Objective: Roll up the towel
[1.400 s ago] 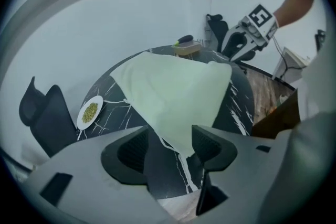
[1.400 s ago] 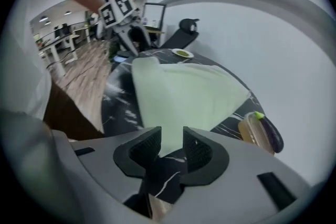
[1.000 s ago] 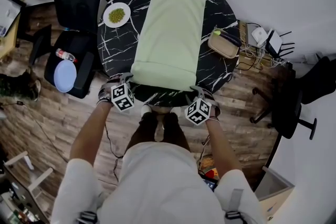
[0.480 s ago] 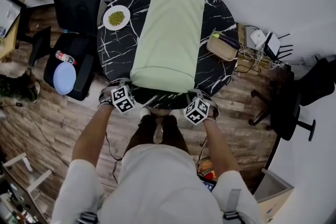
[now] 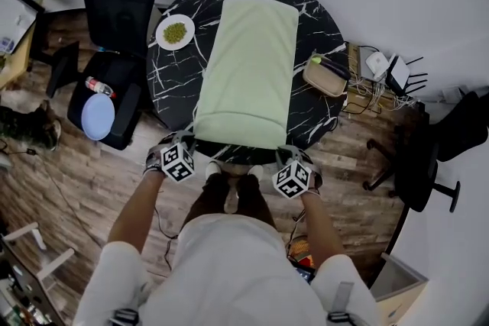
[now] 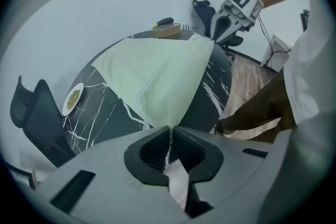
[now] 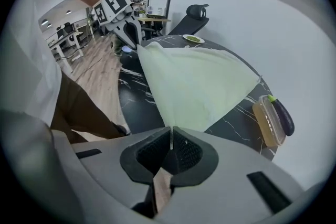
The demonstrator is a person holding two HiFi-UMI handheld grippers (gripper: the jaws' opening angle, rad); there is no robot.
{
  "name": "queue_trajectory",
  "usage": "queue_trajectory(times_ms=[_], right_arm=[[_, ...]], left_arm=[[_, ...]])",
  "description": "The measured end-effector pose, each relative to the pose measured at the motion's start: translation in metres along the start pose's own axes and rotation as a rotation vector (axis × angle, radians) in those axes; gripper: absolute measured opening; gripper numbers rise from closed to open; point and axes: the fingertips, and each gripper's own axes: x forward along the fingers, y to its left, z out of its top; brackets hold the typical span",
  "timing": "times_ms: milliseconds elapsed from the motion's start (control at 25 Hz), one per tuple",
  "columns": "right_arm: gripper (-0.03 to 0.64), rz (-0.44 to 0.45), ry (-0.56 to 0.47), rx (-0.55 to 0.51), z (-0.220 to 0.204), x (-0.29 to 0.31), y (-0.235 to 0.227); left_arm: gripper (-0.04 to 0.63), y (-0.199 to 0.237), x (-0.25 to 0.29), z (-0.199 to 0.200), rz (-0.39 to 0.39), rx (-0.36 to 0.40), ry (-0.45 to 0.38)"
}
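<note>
1. The pale green rectangular towel (image 5: 248, 65) lies flat and lengthwise across the round black marble-patterned table (image 5: 172, 84). Its near short end sits at the table's near edge.
2. The left gripper (image 6: 169, 128) has its jaws pressed together on the towel's near left corner, with the cloth pinched between the pads.
3. The right gripper (image 7: 171, 129) pinches the near right corner the same way. Its jaws have just closed further onto the cloth.
4. Both corners are raised off the table, so the near edge hangs taut between the two grippers.
5. Progress looks early: the grip is made, but no rolled turns show (a band across the near end could be a hem or a first fold; I cannot tell).
6. Almost the whole length, out to the table's far edge, is probably left to roll.
</note>
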Motion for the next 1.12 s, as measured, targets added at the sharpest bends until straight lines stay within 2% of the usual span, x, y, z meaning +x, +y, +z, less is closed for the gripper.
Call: queue_trajectory(times_ms=[320, 480, 640, 800, 960, 1120], right_arm=[[0.009, 0.133, 0.022, 0.018, -0.028, -0.038, 0.065], [0.009, 0.169, -0.026, 0.057, -0.023, -0.062, 0.074], [0.009, 0.143, -0.099, 0.108, 0.000, -0.079, 0.044], [0.009, 0.111, -0.121, 0.107, 0.017, -0.074, 0.008], [0.009, 0.079, -0.101, 0.108, 0.029, -0.052, -0.026], [0.009, 0.075, -0.040, 0.115, 0.032, -0.019, -0.050]], left_arm=[[0.015, -0.077, -0.034, -0.031, -0.103, -0.070, 0.006], [0.015, -0.089, -0.056, -0.032, -0.125, -0.095, 0.002], [0.015, -0.067, -0.072, -0.014, -0.106, -0.099, -0.019], [0.015, -0.033, -0.073, 0.009, -0.083, -0.073, -0.036], [0.015, 0.008, -0.057, 0.026, -0.046, -0.066, -0.027], [0.015, 0.040, -0.028, 0.035, -0.034, -0.107, 0.018]])
